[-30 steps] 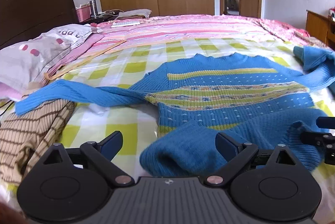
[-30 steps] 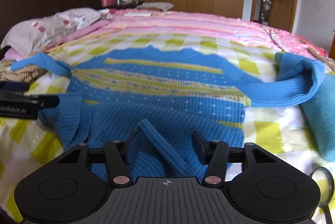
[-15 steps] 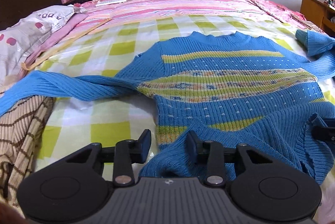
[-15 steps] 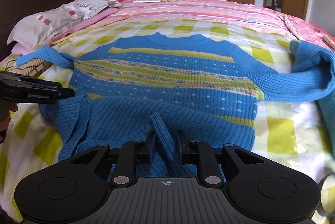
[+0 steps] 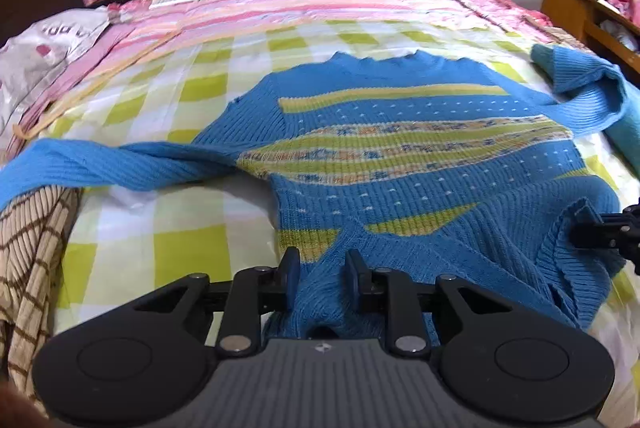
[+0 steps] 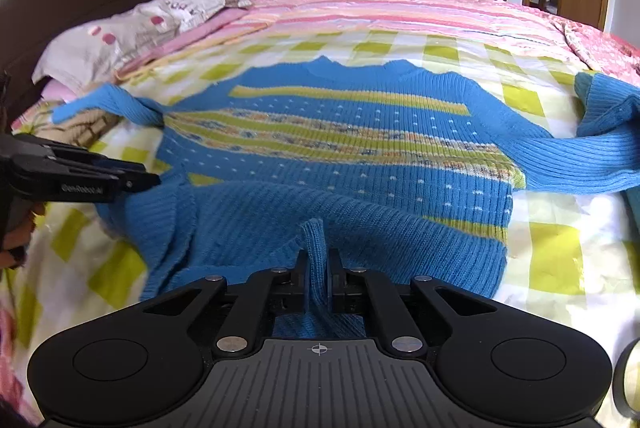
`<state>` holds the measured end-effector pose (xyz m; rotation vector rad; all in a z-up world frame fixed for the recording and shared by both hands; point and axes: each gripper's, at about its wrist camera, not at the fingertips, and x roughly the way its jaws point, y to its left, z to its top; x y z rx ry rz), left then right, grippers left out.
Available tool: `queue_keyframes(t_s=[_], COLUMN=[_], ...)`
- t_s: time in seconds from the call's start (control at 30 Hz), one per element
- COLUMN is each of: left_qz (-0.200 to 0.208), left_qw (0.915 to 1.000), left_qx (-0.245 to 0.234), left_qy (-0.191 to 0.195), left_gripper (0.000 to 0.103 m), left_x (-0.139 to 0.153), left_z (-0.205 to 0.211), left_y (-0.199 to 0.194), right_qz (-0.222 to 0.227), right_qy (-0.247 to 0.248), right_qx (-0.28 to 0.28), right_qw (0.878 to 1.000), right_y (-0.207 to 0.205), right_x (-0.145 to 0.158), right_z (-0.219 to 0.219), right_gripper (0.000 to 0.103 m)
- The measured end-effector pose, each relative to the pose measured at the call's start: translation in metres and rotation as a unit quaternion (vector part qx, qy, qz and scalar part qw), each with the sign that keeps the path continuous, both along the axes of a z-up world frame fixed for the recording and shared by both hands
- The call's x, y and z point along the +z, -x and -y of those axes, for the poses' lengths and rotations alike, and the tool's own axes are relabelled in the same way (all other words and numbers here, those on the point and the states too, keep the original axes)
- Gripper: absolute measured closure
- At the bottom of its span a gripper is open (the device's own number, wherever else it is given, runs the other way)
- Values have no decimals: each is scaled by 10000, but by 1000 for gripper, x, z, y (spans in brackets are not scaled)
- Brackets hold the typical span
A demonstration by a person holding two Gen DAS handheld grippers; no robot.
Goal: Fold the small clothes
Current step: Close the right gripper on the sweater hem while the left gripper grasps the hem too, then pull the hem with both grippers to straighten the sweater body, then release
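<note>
Sweater [image 5: 420, 155], blue knit with yellow-green stripes, lies face up across the checked bedspread [image 5: 192, 252], neck toward the far side, both sleeves spread outward. Hem edge nearest the cameras is bunched and partly turned up over the body. Left gripper [image 5: 319, 268] is clenched on a pinch of the hem at the sweater's left corner; knit fills the gap between its fingers. Right gripper [image 6: 318, 270] is clamped tight on a ridge of hem fabric further along, jaws almost touching through the cloth. Each gripper shows at the edge of the other's view, so they are spaced along the same hem. Step in hand, by my read: bottom-up fold, hem grasped at two points, fold not yet laid. Next move calls for lifting both pinches together, keeping the hem taut between them, carrying it toward the neck and laying it flat; sleeves are unfolded and need tucking in too. Brown striped garment [image 5: 28, 256] sits at the left, under the left sleeve end; pillow [image 6: 132, 31] is near the headboard.
</note>
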<state>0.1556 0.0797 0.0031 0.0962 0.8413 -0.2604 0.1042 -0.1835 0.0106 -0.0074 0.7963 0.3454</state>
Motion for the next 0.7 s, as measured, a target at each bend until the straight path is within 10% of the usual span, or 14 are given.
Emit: queue_keyframes(t_s=[0.33, 0.7], left_qz=[-153, -216], left_qw=[9982, 9975], left_qx=[-484, -648], left_qy=[-321, 203], left_gripper=[68, 90], left_x=[-8, 9], left_z=[8, -9], left_y=[-12, 28], right_qz=[4, 107], right_qy=[-268, -459], right_qx=[73, 209], right_qw=[9996, 9987], right_y=[17, 52], right_x=[11, 32], right_z=[2, 11], right_gripper=[97, 97])
